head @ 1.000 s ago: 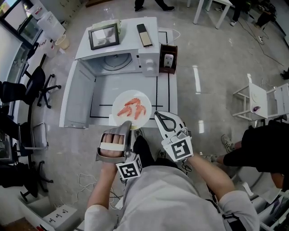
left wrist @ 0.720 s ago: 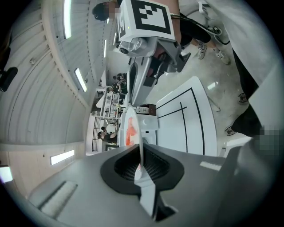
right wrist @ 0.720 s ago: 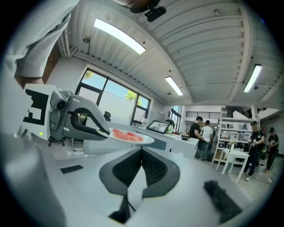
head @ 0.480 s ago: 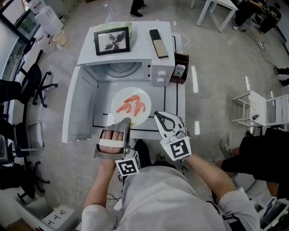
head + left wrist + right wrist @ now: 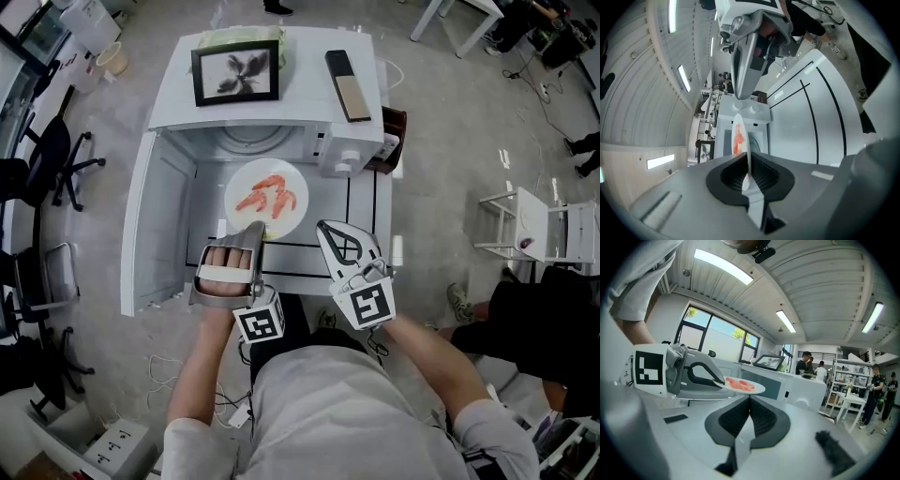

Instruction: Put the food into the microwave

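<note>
Centre of frame: left gripper (image 5: 249,232) fingers clamped on near rim of white plate (image 5: 246,211), red food (image 5: 267,196) on it, plate held just before open microwave (image 5: 309,84) mouth. Right gripper (image 5: 330,234) just right of plate, fingers together, empty. Microwave door (image 5: 155,225) open, left of frame.

Ceiling strips (image 5: 724,266) light brightly; fisheye edges darken.

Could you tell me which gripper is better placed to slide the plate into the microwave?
Left: the left gripper grips the plate by its rim, facing the open microwave; the right gripper is shut, empty.
</note>
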The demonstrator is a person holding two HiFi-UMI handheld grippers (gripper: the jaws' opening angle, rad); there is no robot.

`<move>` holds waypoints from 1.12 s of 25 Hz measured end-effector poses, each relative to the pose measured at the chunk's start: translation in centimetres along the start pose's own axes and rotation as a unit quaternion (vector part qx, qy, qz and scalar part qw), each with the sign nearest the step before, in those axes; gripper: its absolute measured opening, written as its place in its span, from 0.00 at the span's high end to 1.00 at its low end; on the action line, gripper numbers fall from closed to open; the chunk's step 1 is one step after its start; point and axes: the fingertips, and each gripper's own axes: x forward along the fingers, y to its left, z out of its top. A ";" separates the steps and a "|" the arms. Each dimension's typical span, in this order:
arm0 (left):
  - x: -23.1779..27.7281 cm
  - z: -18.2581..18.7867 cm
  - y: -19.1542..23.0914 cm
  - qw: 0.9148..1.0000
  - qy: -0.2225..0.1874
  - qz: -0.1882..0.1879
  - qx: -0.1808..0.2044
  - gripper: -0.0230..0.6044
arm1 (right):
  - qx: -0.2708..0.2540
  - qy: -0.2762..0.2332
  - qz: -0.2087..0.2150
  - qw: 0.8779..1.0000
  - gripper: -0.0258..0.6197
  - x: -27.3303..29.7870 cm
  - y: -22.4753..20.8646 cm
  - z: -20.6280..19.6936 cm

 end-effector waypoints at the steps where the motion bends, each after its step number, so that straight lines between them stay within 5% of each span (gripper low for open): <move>1: 0.6 -0.2 -0.3 1.000 0.000 -0.003 -0.002 0.92 | 0.001 0.002 -0.001 1.000 0.95 0.3 0.0 -0.2; 13: 5.7 -2.9 -2.5 1.000 0.018 -0.008 0.014 0.92 | 0.016 0.028 -0.020 0.999 0.95 3.4 0.1 -2.6; 28: 12.6 -6.2 -4.0 0.999 0.021 -0.037 -0.021 0.92 | 0.026 0.053 -0.034 0.998 0.95 8.2 -0.3 -3.9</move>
